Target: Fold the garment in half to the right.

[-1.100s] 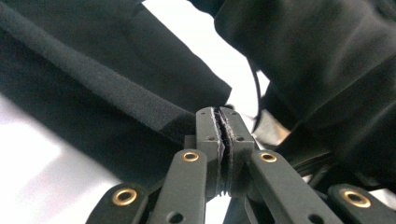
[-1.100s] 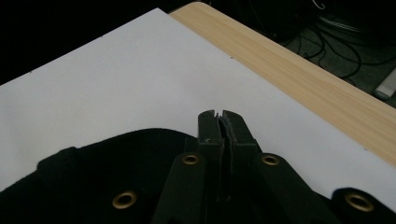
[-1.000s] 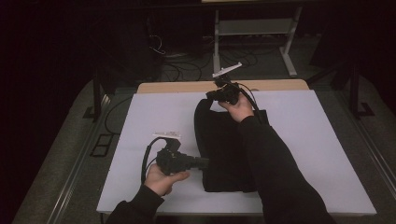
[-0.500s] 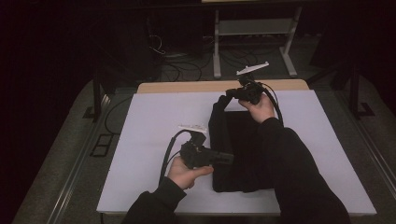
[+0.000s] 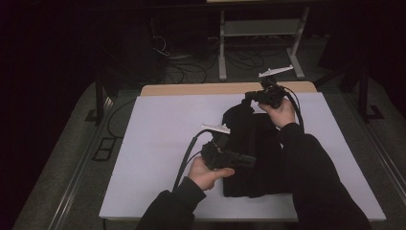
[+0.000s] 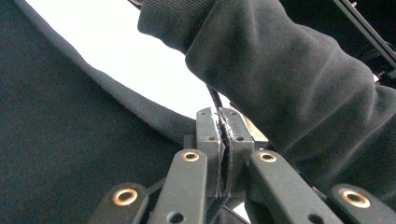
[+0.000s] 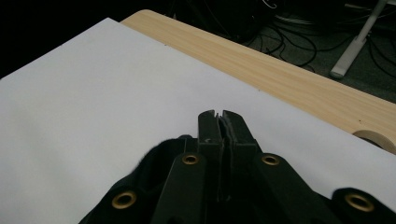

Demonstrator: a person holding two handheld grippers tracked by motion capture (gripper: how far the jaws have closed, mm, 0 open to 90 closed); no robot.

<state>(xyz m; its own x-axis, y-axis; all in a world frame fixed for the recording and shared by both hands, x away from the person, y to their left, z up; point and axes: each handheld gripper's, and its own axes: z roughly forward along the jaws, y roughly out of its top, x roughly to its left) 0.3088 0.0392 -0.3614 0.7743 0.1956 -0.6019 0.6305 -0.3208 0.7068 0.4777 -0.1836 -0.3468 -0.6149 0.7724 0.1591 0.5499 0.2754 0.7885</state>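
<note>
A black garment (image 5: 261,143) lies folded on the white table cover (image 5: 158,143), right of the middle. My left gripper (image 5: 250,161) is at the garment's near left edge, shut with a thin layer of black cloth (image 6: 70,140) pinched between its jaws (image 6: 219,119). My right gripper (image 5: 248,98) is at the garment's far corner, also shut, with black cloth (image 7: 154,161) bunched up against its jaws (image 7: 219,115). A person's dark sleeve (image 6: 280,70) crosses just ahead of the left gripper.
A wooden table edge (image 5: 191,89) runs along the back of the white cover. A roll of tape (image 7: 376,137) lies on it near the right gripper. Behind the table, a metal stand (image 5: 258,28) and cables (image 5: 167,52) are on the floor.
Both hands have moved to the right across the table, and the black garment has shifted right with them. Both grippers stay shut.
</note>
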